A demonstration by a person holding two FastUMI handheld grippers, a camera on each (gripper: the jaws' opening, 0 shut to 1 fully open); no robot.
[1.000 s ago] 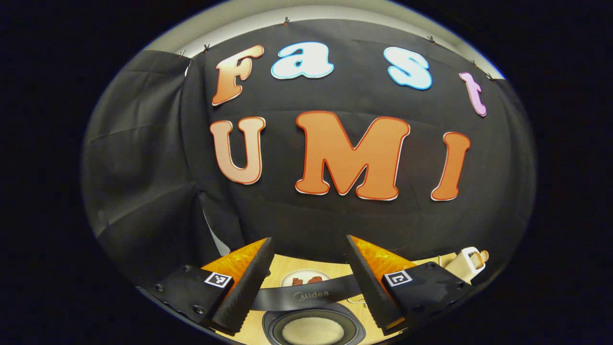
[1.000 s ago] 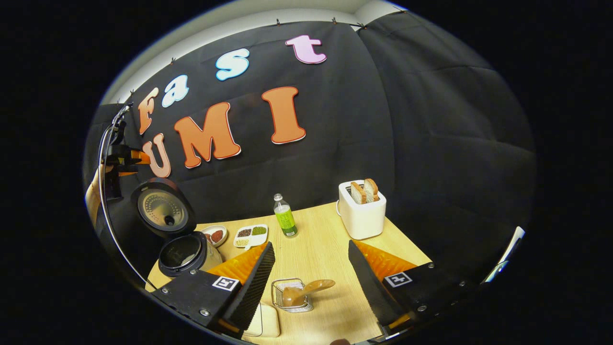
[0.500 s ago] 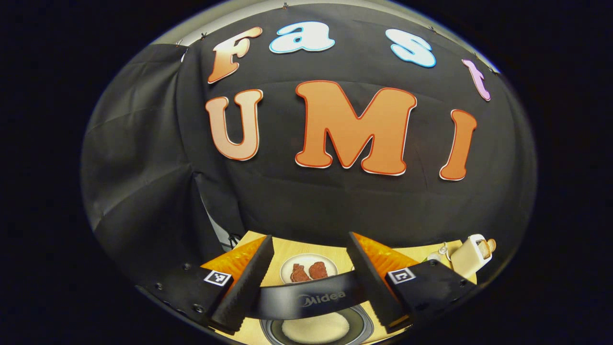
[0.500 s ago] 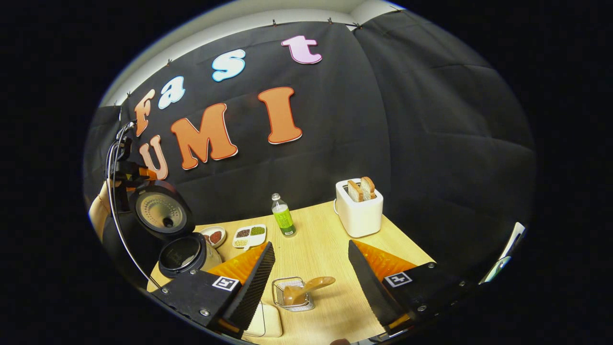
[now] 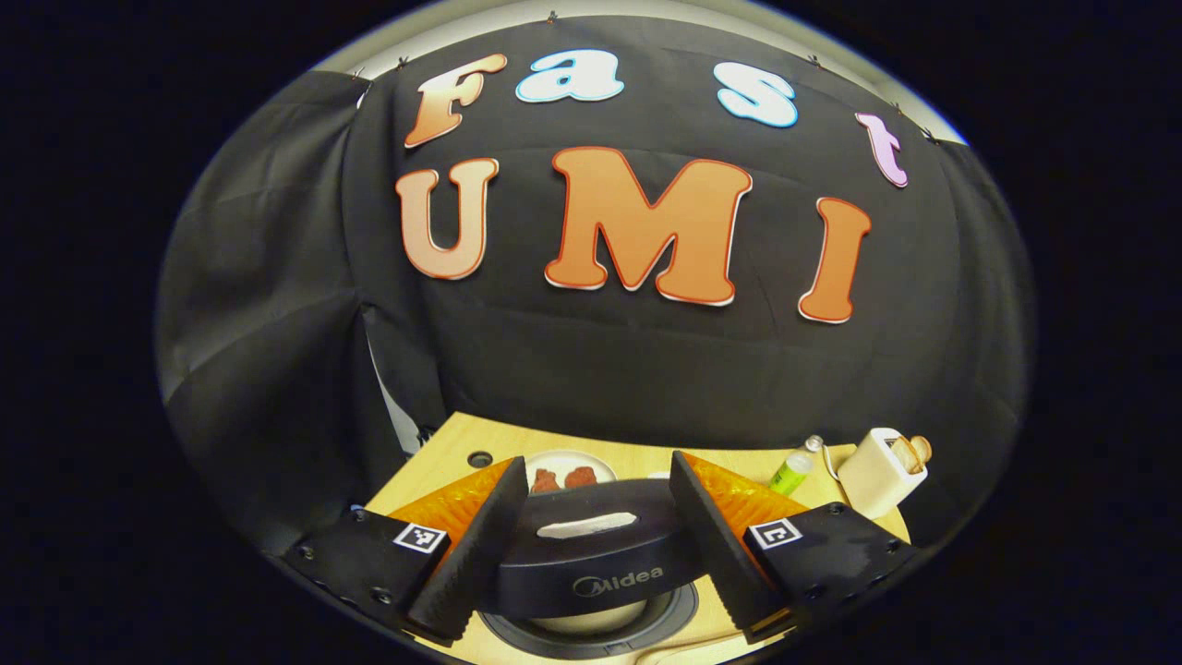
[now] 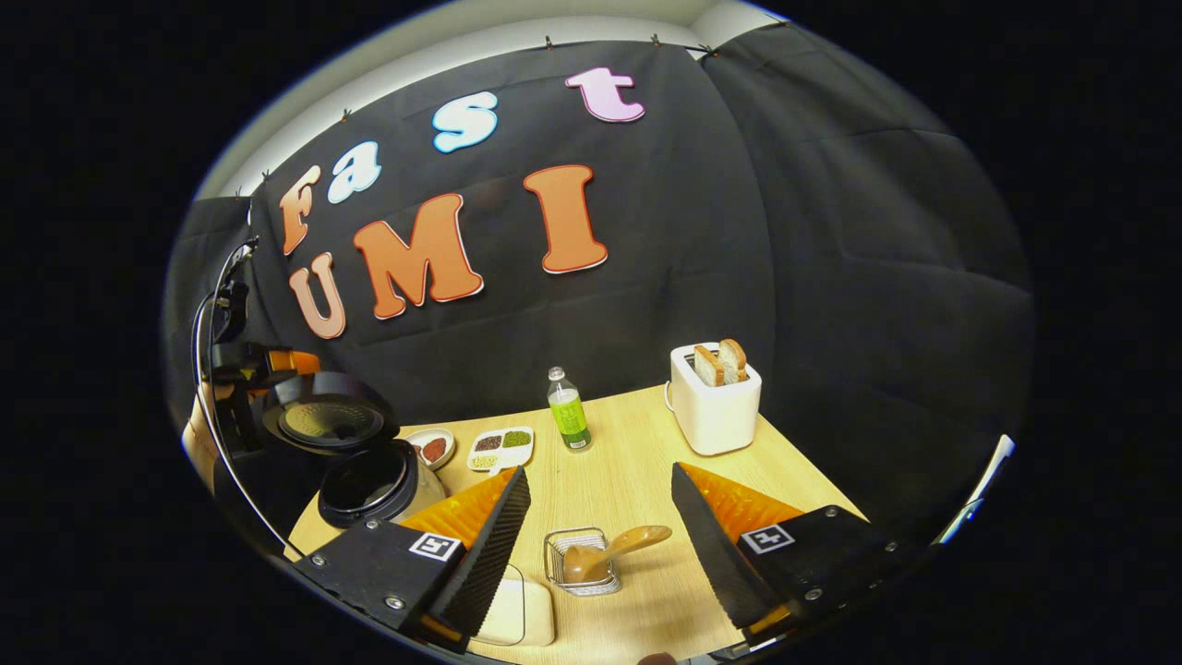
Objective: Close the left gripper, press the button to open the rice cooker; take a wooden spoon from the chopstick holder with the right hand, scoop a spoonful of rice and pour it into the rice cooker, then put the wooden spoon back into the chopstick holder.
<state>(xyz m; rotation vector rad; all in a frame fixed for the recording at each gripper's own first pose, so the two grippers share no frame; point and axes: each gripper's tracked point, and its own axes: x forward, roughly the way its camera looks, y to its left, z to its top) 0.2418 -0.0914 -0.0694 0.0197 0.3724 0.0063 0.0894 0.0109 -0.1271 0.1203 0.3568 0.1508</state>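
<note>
Left gripper (image 5: 598, 513): held above rice cooker lid (image 5: 591, 545), jaws spread, empty.
Right gripper (image 6: 600, 517): held over wooden spoon (image 6: 609, 552), jaws spread, empty.
Toaster (image 6: 715, 402): seen beyond.

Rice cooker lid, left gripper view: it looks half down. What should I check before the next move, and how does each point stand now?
1. Wooden spoon back in the chopstick holder: ok, bowl down, handle leaning out.
2. Right gripper free: ok, open and holding nothing.
3. Rice in the pot: ok, a pale heap shows under the lid.
4. Pot rim unobstructed: ok in the right gripper view.
5. Rice cooker lid latched: not ok, it hangs tilted above the pot.
6. Left gripper in contact with the lid: cannot tell; its open fingers flank the lid.
</note>
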